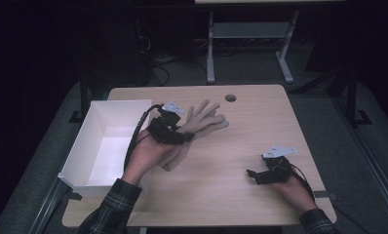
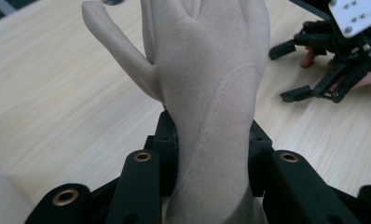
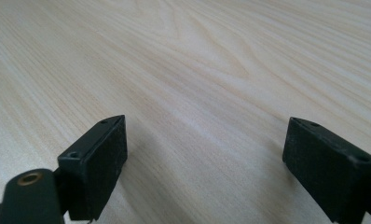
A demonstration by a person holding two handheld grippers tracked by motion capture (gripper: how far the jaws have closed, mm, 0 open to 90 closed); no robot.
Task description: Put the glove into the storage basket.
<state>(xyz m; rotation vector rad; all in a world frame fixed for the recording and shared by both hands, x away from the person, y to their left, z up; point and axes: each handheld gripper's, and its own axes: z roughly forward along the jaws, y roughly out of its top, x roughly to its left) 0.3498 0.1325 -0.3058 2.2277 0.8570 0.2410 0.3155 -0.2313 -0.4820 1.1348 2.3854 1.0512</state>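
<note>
My left gripper (image 2: 214,154) is pinching the cuff end of a beige suede-like fabric glove (image 2: 207,93), one black jaw pressed against each side of the wrist, so the jaws stand part-way apart with the cloth filling the gap between them. From above, that left gripper (image 1: 182,136) is over the table's left half, and the glove (image 1: 204,119) sticks out of it toward the far side, fingers fanned, its shadow lying on the wood underneath; I cannot tell whether any part of it touches the wood. My right gripper (image 3: 204,163) has its jaws spread wide with bare wood grain between them, gripping nothing. In the high view the right gripper (image 1: 254,175) sits low over the near right part of the table, well apart from the glove, its jaws pointing left.

The surface is a light wooden rectangular table (image 1: 241,146) with a small round hole (image 1: 230,98) near its far edge. Around it the room is dark, with grey carpet and the white metal legs of another desk (image 1: 250,44) beyond.

A white rectangular plastic bin (image 1: 80,151) stands at the table's left edge, just beside my left hand; I see only its bare white floor and walls.
</note>
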